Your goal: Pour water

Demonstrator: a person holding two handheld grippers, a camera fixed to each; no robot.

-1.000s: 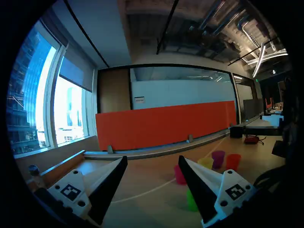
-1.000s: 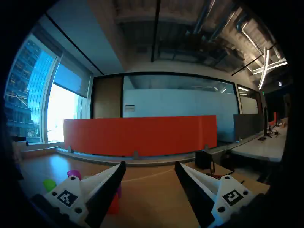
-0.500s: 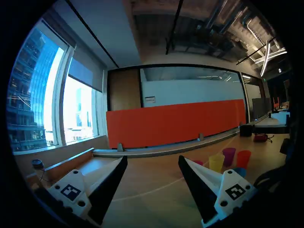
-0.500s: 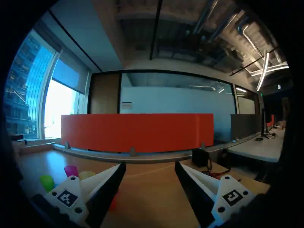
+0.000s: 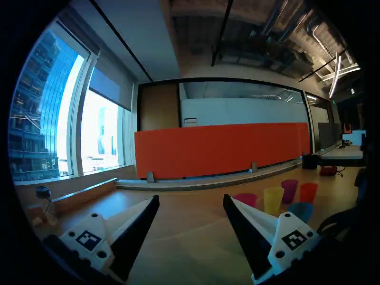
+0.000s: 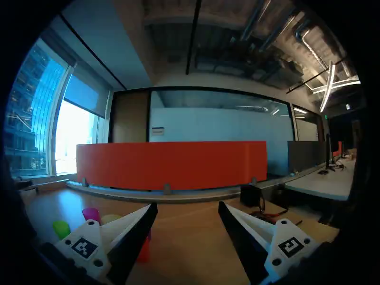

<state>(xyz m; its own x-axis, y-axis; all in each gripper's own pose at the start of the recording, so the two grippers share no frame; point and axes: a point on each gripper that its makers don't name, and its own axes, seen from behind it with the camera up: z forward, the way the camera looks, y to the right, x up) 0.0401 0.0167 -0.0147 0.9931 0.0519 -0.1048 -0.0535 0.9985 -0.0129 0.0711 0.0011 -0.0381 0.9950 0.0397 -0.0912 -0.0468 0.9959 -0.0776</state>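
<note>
Several small plastic cups stand on the wooden table. In the left gripper view a pink cup [image 5: 247, 199], a yellow cup [image 5: 273, 199], a purple cup [image 5: 289, 190], an orange cup [image 5: 308, 192] and a blue cup [image 5: 299, 211] cluster just right of my left gripper [image 5: 191, 204], which is open and holds nothing. In the right gripper view a green cup [image 6: 61, 229], a pink cup [image 6: 90, 214], a yellow cup [image 6: 110, 218] and an orange cup [image 6: 143, 249] sit left of and behind my right gripper [image 6: 187, 212], also open and holding nothing.
An orange divider panel [image 5: 218, 147] runs along the table's far edge. Tall windows [image 5: 52, 128] fill the left side. A black box [image 6: 251, 198] with a cable sits at the table's back, and another desk [image 6: 327, 183] stands to the right.
The left gripper view has swung and dropped, so the cups moved right and now appear level with the fingers. The right gripper view has barely shifted.
</note>
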